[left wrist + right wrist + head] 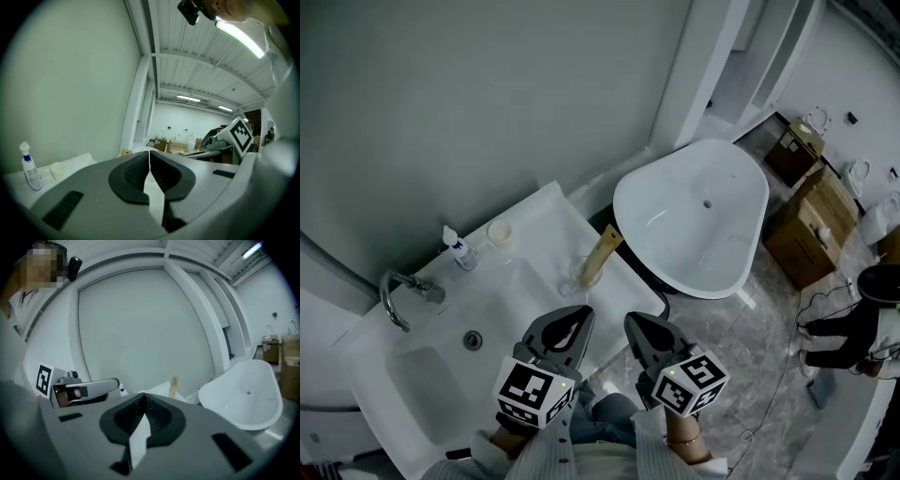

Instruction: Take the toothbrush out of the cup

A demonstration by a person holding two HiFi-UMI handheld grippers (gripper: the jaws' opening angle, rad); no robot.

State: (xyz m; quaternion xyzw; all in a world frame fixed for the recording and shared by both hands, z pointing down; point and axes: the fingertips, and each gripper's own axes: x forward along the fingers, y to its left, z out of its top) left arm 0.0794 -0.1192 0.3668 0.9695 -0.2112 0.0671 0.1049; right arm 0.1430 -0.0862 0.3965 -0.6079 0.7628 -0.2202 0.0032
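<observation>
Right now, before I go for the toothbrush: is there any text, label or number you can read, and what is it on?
No words or numbers can be read in any view.
Label on the spray bottle: too small to read.
Sides of the cardboard boxes: no legible print.
Cubes on the left gripper and right gripper: black-and-white square markers only, no words.

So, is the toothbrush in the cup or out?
In. The toothbrush leans with its lower end inside the clear cup on the counter, its top sticking out above the rim.
</observation>
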